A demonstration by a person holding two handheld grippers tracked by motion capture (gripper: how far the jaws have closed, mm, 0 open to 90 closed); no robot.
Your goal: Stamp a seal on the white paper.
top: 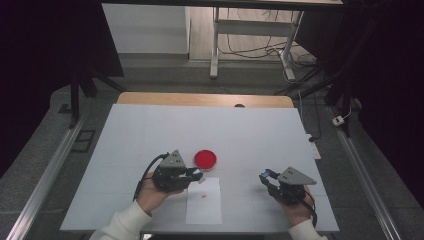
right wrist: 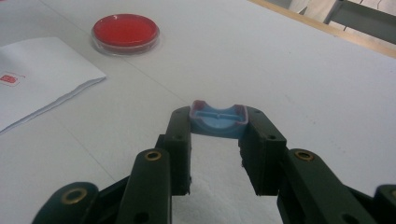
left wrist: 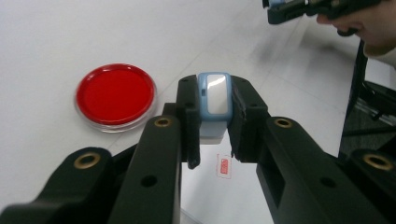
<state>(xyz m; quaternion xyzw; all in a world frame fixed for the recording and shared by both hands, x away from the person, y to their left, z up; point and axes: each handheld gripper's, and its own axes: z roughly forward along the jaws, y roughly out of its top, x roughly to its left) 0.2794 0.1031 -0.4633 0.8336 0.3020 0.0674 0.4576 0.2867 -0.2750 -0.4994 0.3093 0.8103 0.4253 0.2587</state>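
Left claw clamped on a blue and white stamp, held just above the white paper by its red mark, likely to press another. Right claw gripping the blue cap, kept aside. Red dish just past the paper, probably ink.

On the white table, a red dish sits just beyond a paper sheet, flanked by the left gripper and right gripper.
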